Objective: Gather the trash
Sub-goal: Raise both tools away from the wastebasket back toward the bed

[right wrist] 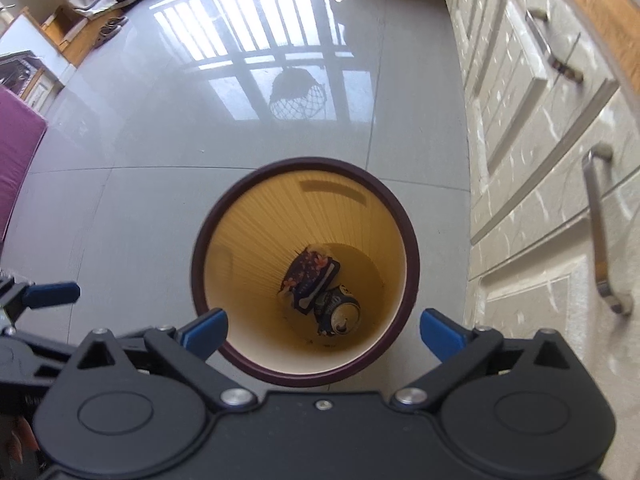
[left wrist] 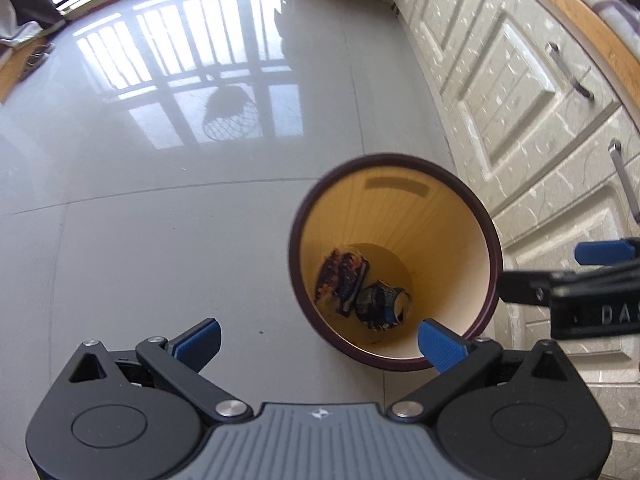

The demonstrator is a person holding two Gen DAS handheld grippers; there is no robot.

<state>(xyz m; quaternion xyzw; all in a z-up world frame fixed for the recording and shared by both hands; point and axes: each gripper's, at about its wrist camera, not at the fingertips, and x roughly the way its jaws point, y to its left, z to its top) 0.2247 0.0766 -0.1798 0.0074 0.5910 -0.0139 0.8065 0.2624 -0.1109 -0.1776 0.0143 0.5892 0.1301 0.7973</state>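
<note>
Glossy tile floor (right wrist: 120, 152), cream cabinets (right wrist: 532, 128) along right side. Round yellow bin (right wrist: 306, 204) with dark rim standing on floor near cabinets. Left gripper (left wrist: 318, 340) spread wide, empty, above bin. Right gripper (right wrist: 324, 330) same, nothing held. Down in bin: crumpled dark wrapper (right wrist: 310, 280), crushed can (right wrist: 340, 314) touching it.

A trash bin (right wrist: 306, 276) stands upright on the tiled floor (right wrist: 160, 140), just beside the cabinet doors (right wrist: 540, 128) that run along the floor's right edge. In the bin's bottom lie a crushed can (right wrist: 340, 312) and a flattened wrapper (right wrist: 310, 280), touching each other, the can nearer. The right tongs (right wrist: 323, 330) hang over the bin's near rim, empty and spread wide. The left tongs (left wrist: 318, 344) hang to the bin's left, likewise spread wide and empty.
</note>
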